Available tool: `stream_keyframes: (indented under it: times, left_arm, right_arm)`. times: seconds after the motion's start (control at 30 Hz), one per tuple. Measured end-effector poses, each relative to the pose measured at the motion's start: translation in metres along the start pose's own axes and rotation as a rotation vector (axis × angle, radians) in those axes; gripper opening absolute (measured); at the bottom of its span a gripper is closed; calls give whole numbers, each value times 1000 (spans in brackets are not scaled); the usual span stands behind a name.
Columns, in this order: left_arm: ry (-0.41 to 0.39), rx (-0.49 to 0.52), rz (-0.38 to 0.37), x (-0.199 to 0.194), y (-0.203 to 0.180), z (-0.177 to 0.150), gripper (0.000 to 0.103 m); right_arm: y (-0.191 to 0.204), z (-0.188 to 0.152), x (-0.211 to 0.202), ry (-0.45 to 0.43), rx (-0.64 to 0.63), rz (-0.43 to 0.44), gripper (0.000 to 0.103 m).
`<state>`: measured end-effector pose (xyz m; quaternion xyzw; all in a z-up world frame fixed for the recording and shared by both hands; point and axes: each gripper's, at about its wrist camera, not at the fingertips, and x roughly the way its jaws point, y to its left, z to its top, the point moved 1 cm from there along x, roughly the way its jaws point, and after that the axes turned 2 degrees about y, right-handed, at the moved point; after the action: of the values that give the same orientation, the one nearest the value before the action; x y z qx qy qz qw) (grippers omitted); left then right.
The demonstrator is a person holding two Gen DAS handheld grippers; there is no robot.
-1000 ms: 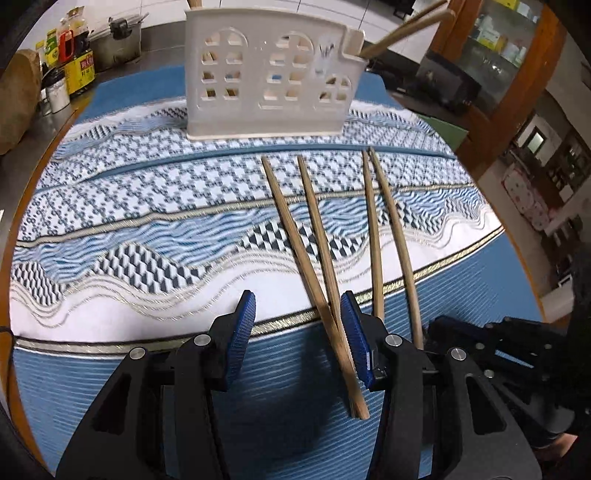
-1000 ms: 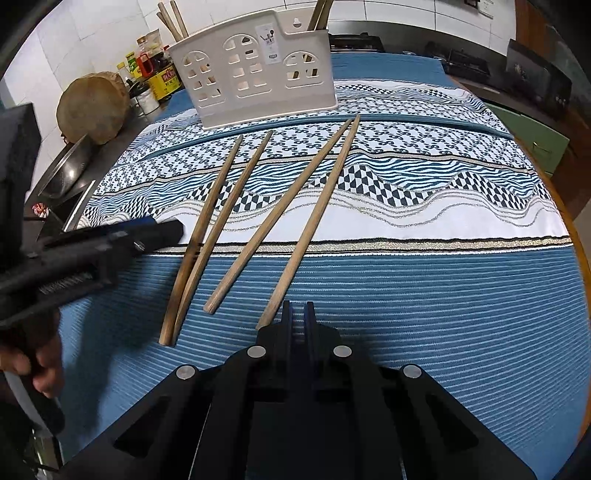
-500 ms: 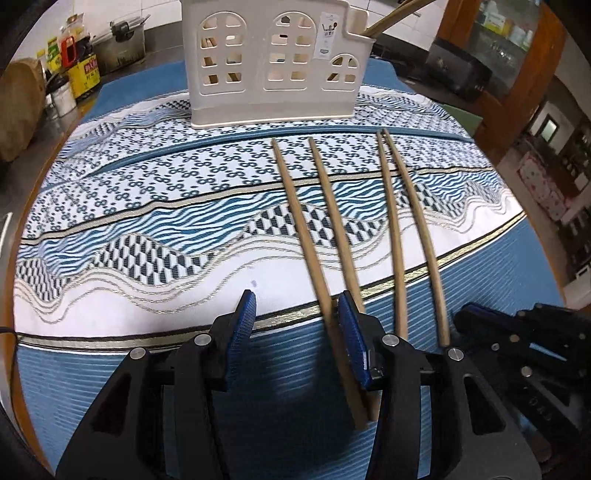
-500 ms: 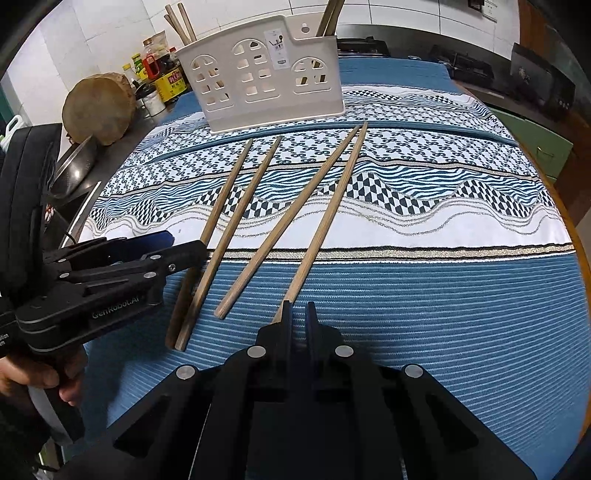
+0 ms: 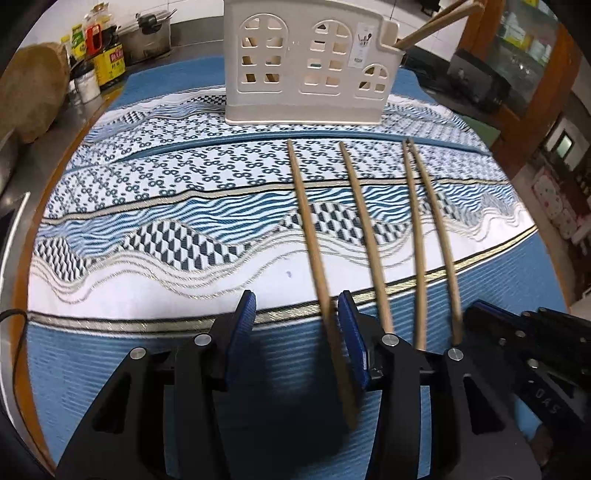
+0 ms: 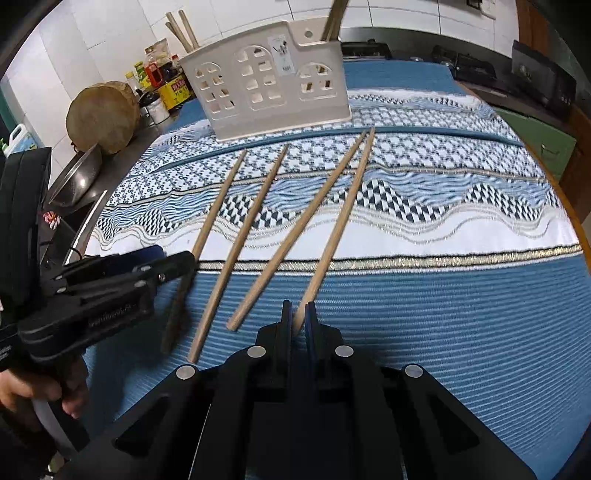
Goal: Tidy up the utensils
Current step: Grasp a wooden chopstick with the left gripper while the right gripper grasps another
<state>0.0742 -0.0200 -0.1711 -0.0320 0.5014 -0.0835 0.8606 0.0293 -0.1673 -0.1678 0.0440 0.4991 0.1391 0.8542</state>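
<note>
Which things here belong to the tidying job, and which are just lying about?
Part of the job:
- four loose chopsticks on the cloth
- white holder, chopsticks already inside
- left gripper, right gripper

Just lying about:
- sauce bottles
- metal pot
- round wooden block

Lying flat on the patterned blue-and-white tablecloth [image 5: 147, 206]: four plain wooden chopsticks, thin tips pointing toward the utensil holder. Leftmost chopstick [image 5: 310, 236] and second chopstick [image 5: 364, 229] lying apart from one another; third chopstick [image 5: 415, 236] and fourth chopstick [image 5: 437, 236] touching at the far tips and spreading toward the near ends. Standing upright behind them: cream plastic utensil holder [image 5: 310, 70] with window-shaped cutouts, holding more chopsticks [image 6: 334, 18] leaning out of its end compartments.
</note>
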Motion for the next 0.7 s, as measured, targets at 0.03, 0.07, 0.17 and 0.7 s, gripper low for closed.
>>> stream_keyframes:
  times: [0.03, 0.07, 0.17, 0.7]
  left_arm:
    - [0, 1, -5, -1, -2, -2, 46]
    - [1, 2, -13, -1, -3, -4, 46]
    - [4, 11, -31, 0, -11, -7, 46]
    - [-28, 39, -12, 3, -20, -19, 15]
  right_arm:
    - [1, 1, 2, 9, -1, 4, 8]
    - [1, 1, 4, 14, 1, 6, 8]
    - [3, 1, 6, 15, -13, -1, 7]
    - [-5, -2, 11, 15, -1, -24, 11]
